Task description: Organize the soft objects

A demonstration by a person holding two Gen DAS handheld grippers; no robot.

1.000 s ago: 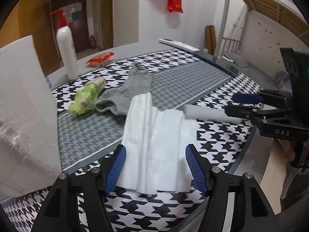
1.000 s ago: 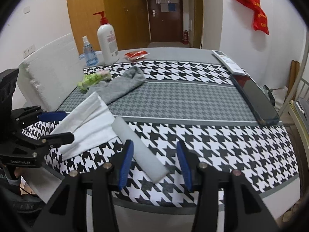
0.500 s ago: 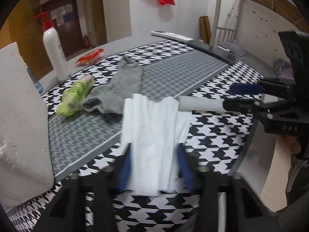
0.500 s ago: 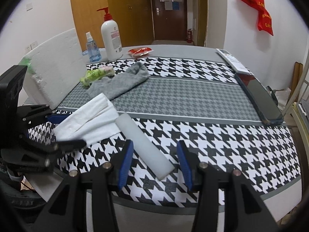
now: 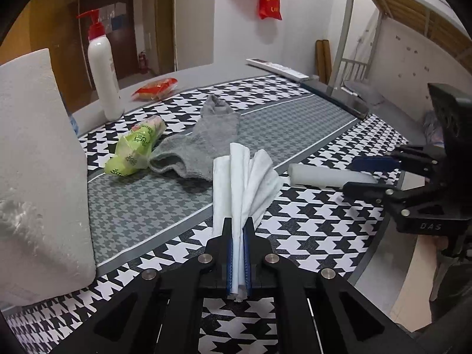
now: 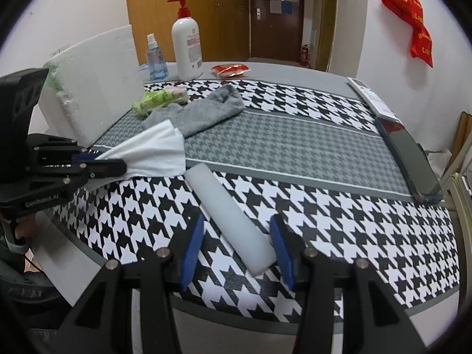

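Table edge, left gripper pinching cloth

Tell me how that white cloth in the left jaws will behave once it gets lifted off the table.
Probably floppy: the white cloth is bunched into pleats where the left gripper is shut on it, and it fans out loosely beyond. Likely light, since it is a thin folded sheet. Its far end lies beside the grey sock and may drag it.

A dormitory-style bedroom: a metal-framed bunk bed with wooden slats stands by the white wall, brown wooden doors behind, and a houndstooth-patterned black-and-white tablecloth covers the table.
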